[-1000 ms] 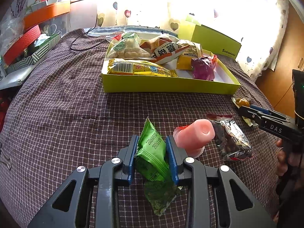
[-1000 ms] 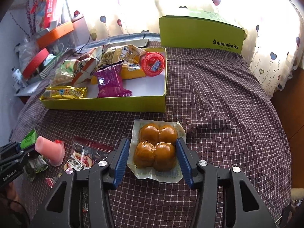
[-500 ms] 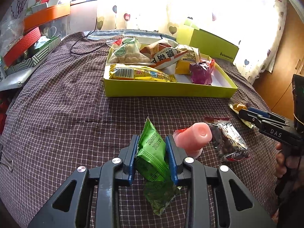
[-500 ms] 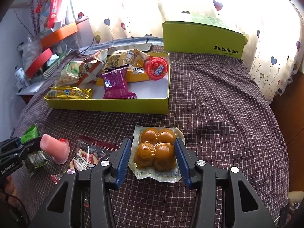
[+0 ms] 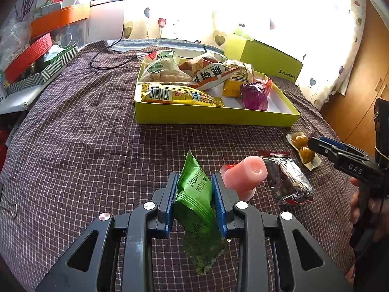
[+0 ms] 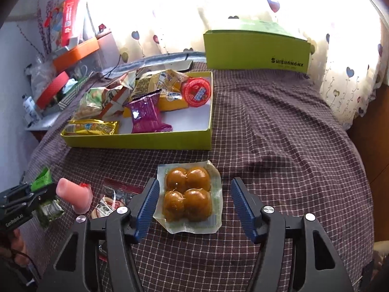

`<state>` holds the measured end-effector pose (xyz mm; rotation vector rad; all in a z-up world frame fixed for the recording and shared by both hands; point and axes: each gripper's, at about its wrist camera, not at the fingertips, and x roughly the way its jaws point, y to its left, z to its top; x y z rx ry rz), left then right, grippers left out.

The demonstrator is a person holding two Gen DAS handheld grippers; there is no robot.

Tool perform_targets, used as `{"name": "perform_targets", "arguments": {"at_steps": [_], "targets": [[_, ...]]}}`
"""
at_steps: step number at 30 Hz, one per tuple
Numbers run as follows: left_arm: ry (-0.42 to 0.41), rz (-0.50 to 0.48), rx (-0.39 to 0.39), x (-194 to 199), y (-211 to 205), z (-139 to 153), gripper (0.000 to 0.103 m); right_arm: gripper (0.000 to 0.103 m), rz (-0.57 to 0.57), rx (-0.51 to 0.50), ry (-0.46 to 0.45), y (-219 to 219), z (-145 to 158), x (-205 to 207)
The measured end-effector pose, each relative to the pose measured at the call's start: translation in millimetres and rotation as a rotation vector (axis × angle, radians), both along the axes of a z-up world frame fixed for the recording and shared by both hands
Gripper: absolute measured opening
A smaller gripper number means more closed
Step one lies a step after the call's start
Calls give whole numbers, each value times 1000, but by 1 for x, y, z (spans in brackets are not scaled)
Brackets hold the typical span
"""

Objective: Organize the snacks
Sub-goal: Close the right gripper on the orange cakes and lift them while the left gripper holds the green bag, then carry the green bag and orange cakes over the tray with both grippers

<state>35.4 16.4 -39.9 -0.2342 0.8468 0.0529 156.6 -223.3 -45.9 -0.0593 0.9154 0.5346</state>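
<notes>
left gripper (image 5: 194,202) clamps 1 green packet (image 5: 194,197) | right gripper (image 6: 194,206) wide open around 4 buns (image 6: 188,194) | 1 box (image 6: 145,141) mid-frame

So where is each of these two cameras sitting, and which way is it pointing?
Left wrist view: sits on the left tongs, looking forward across the checked cloth to the yellow-green box; its tongs grip a green packet, and the right tongs and hand show at right.
Right wrist view: sits on the right tongs, open around a pack of four brown balls; the left tongs show at lower left.
Both share the box, the pink jelly cup and the brown-ball pack.
</notes>
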Motion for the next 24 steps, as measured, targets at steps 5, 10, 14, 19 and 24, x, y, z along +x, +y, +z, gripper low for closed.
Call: {"name": "perform_targets", "arguments": {"at_steps": [5, 10, 14, 19, 24], "targets": [[7, -4, -3, 2, -1, -3, 29, 62, 15, -55, -16, 12, -6, -1], [17, -13, -7, 4, -2, -6, 29, 39, 17, -58, -16, 14, -5, -3], [11, -20, -8, 3, -3, -5, 29, 31, 24, -46, -25, 14, -2, -10], [-15, -22, -11, -2, 0, 0, 29, 22, 34, -32, -49, 13, 6, -20], [-27, -20, -18, -7, 1, 5, 29, 21, 37, -26, -62, 13, 11, -24]]}}
